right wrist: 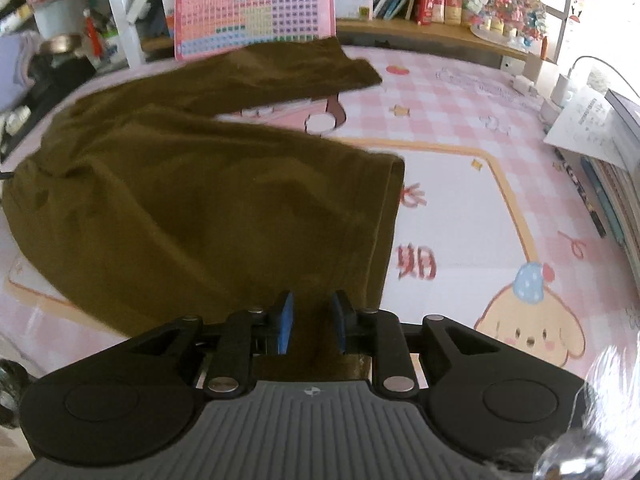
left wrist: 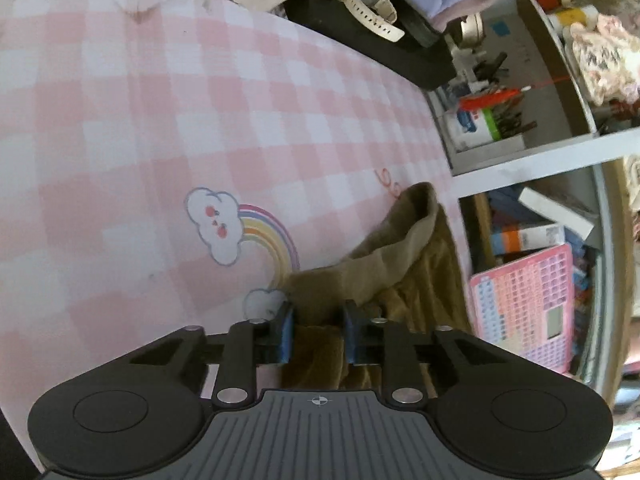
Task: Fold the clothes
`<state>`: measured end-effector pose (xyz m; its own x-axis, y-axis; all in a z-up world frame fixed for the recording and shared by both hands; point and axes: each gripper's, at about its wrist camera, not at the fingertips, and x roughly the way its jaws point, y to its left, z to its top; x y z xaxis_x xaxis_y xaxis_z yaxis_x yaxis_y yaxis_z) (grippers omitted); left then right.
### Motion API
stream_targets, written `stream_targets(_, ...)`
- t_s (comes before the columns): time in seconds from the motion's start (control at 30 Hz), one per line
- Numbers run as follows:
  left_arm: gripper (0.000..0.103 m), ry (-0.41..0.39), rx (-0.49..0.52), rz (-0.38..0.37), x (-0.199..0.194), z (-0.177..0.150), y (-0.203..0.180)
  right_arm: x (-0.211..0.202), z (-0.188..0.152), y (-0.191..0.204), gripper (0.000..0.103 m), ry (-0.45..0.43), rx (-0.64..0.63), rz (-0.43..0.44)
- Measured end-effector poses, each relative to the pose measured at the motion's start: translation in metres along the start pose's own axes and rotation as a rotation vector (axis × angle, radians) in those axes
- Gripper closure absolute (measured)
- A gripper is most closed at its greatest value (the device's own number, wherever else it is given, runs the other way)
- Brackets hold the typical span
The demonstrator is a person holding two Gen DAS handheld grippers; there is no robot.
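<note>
An olive-brown garment (right wrist: 192,200) lies spread on the pink checked table mat (right wrist: 460,208), one long part reaching toward the back. My right gripper (right wrist: 311,320) hovers over its near edge. The blue pads (right wrist: 285,322) stand a little apart, and the cloth lies flat under the gap without touching them. In the left wrist view a bunched end of the same garment (left wrist: 404,264) rises in folds near the mat's right edge. My left gripper (left wrist: 319,332) has a wad of that cloth filling the space between its pads (left wrist: 289,334), pressed from both sides.
Shelves (left wrist: 532,152) with bottles, pens and books stand beside the mat (left wrist: 160,140). A pink keyboard toy (right wrist: 256,4) leans behind the garment. A white watch (left wrist: 372,4) sits on a black box at the back. Books and papers (right wrist: 592,128) line the right side.
</note>
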<state>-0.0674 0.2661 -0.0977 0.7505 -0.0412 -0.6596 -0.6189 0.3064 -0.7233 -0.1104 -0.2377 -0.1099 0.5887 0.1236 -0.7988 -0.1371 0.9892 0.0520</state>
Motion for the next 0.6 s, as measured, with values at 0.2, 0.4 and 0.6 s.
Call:
stream_targets(0.2, 0.088, 0.027, 0.093, -0.006, -0.027, 0.015, 0.016, -0.003, -0.011, 0.013, 0.082, 0.009, 0.061, -0.040)
stream_targets(0.4, 0.088, 0.038, 0.137, -0.013, -0.037, 0.034, 0.028, -0.009, -0.018, 0.037, 0.082, 0.008, 0.057, -0.056)
stream_targets(0.6, 0.087, 0.052, 0.162, -0.013, -0.034, 0.037, 0.029, -0.010, -0.019, 0.044, 0.082, -0.005, 0.060, -0.073)
